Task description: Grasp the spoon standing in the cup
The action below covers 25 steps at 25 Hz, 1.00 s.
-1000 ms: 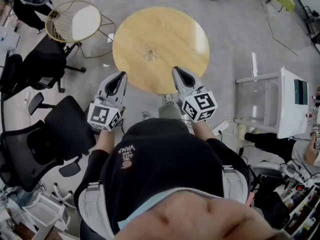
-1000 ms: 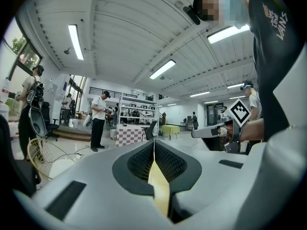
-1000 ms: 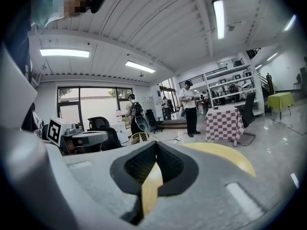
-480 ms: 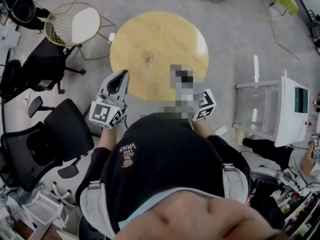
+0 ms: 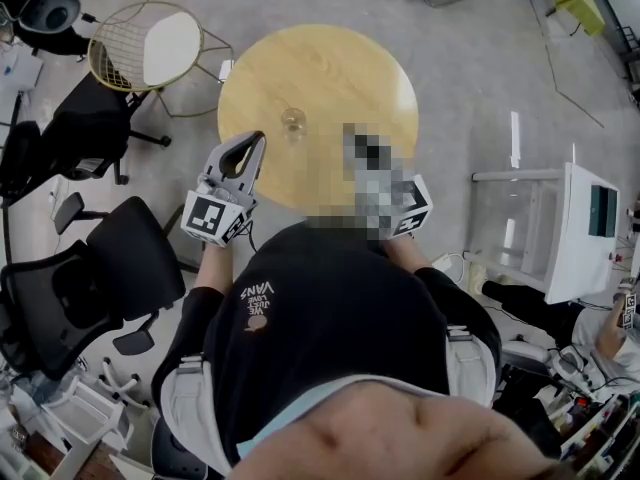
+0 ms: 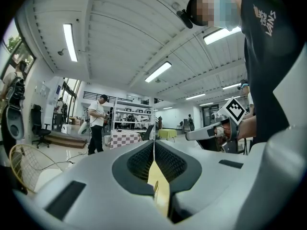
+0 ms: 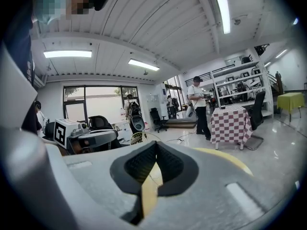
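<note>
Open-plan office-cum-laboratory hall. Floor: polished grey concrete (image 5: 480, 58), loose cables. At 12 o'clock, round pale wooden table (image 5: 330, 78). At 9 o'clock, black swivel office chairs (image 5: 90, 278). At 11 o'clock, gold wire chair with white seat (image 5: 150, 48). At 3 o'clock, white equipment cabinet (image 5: 590, 228). Overhead: white ribbed ceiling with fluorescent strip lights (image 6: 70, 42). Far end: open metal shelving racks (image 7: 240, 87), red-and-white chequered table (image 7: 232, 123), people standing.

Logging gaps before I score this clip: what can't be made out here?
Spoon: too small in the head view to tell from the cup.
Right tool: its front lies under a mosaic patch in the head view.
Table: in both gripper views the tool bodies block nearly all of it.
</note>
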Each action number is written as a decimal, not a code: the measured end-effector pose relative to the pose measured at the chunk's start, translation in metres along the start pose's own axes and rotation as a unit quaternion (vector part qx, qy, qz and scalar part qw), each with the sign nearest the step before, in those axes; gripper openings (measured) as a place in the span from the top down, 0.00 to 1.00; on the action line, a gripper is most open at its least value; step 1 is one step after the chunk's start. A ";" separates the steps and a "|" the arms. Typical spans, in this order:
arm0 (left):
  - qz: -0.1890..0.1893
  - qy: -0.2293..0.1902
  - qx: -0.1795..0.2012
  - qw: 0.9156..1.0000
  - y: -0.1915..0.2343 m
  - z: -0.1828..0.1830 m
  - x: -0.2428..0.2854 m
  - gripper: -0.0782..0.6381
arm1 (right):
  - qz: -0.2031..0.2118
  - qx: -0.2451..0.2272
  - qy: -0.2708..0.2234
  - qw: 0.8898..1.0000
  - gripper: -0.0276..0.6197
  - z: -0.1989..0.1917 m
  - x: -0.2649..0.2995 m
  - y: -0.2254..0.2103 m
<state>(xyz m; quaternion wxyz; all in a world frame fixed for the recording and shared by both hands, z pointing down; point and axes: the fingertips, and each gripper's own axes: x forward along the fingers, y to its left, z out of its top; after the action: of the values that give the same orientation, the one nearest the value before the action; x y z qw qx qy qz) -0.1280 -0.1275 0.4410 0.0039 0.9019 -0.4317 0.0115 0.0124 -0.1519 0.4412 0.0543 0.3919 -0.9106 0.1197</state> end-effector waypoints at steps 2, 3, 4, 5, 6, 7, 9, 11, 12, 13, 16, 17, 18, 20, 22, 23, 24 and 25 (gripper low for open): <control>-0.008 -0.001 0.004 1.000 0.002 -0.003 0.006 0.88 | -0.001 0.000 -0.001 1.000 0.96 0.000 0.002 -0.003; -0.009 -0.001 0.004 1.000 0.004 -0.005 0.009 0.88 | -0.002 0.000 -0.001 1.000 0.96 0.000 0.003 -0.005; -0.011 -0.001 0.004 1.000 0.005 -0.007 0.012 0.88 | -0.002 0.001 -0.001 1.000 0.96 0.001 0.003 -0.007; -0.014 0.000 0.005 1.000 0.005 -0.010 0.015 0.88 | -0.003 0.002 -0.001 1.000 0.96 0.001 0.004 -0.009; -0.017 0.001 0.007 1.000 0.005 -0.012 0.018 0.88 | -0.003 0.002 -0.001 1.000 0.96 0.000 0.004 -0.010; -0.020 0.002 0.009 1.000 0.005 -0.015 0.021 0.88 | -0.004 0.002 -0.001 1.000 0.96 0.000 0.004 -0.012; -0.023 0.002 0.008 1.000 0.007 -0.019 0.025 0.88 | -0.004 0.003 -0.001 1.000 0.96 0.000 0.006 -0.014; -0.026 0.002 0.006 1.000 0.007 -0.023 0.029 0.88 | -0.004 0.004 -0.001 1.000 0.96 0.000 0.006 -0.017; -0.028 0.003 0.005 1.000 0.007 -0.025 0.031 0.88 | -0.005 0.005 0.000 1.000 0.96 0.000 0.006 -0.018; -0.030 0.004 0.005 1.000 0.006 -0.028 0.032 0.88 | -0.005 0.005 0.000 1.000 0.96 -0.001 0.005 -0.020; -0.038 0.009 0.005 0.999 0.005 -0.035 0.034 0.88 | -0.007 0.006 0.001 1.000 0.96 -0.002 0.004 -0.021; -0.039 0.010 0.004 0.999 0.006 -0.039 0.035 0.88 | -0.007 0.006 0.002 1.000 0.96 -0.003 0.004 -0.022; -0.039 0.011 0.003 0.999 0.006 -0.043 0.035 0.88 | -0.007 0.006 0.004 1.000 0.96 -0.004 0.004 -0.022; -0.045 0.015 0.003 0.999 0.007 -0.051 0.038 0.88 | -0.008 0.007 0.007 1.000 0.96 -0.006 0.005 -0.024; -0.054 0.023 0.003 0.998 0.007 -0.060 0.042 0.88 | -0.009 0.009 0.010 1.000 0.96 -0.009 0.007 -0.027; -0.060 0.026 0.003 0.998 0.006 -0.064 0.044 0.88 | -0.010 0.009 0.011 1.000 0.96 -0.010 0.007 -0.029; -0.065 0.031 0.002 0.997 0.005 -0.068 0.046 0.88 | -0.011 0.010 0.012 1.000 0.96 -0.011 0.008 -0.030; -0.070 0.036 0.001 0.997 0.004 -0.071 0.048 0.88 | -0.012 0.010 0.013 1.000 0.96 -0.012 0.008 -0.031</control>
<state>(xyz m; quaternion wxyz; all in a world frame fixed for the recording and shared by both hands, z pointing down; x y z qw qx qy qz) -0.1022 -0.1665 0.5136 0.0195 0.9289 -0.3673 0.0438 0.0293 -0.1751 0.4595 0.0635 0.4013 -0.9040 0.1333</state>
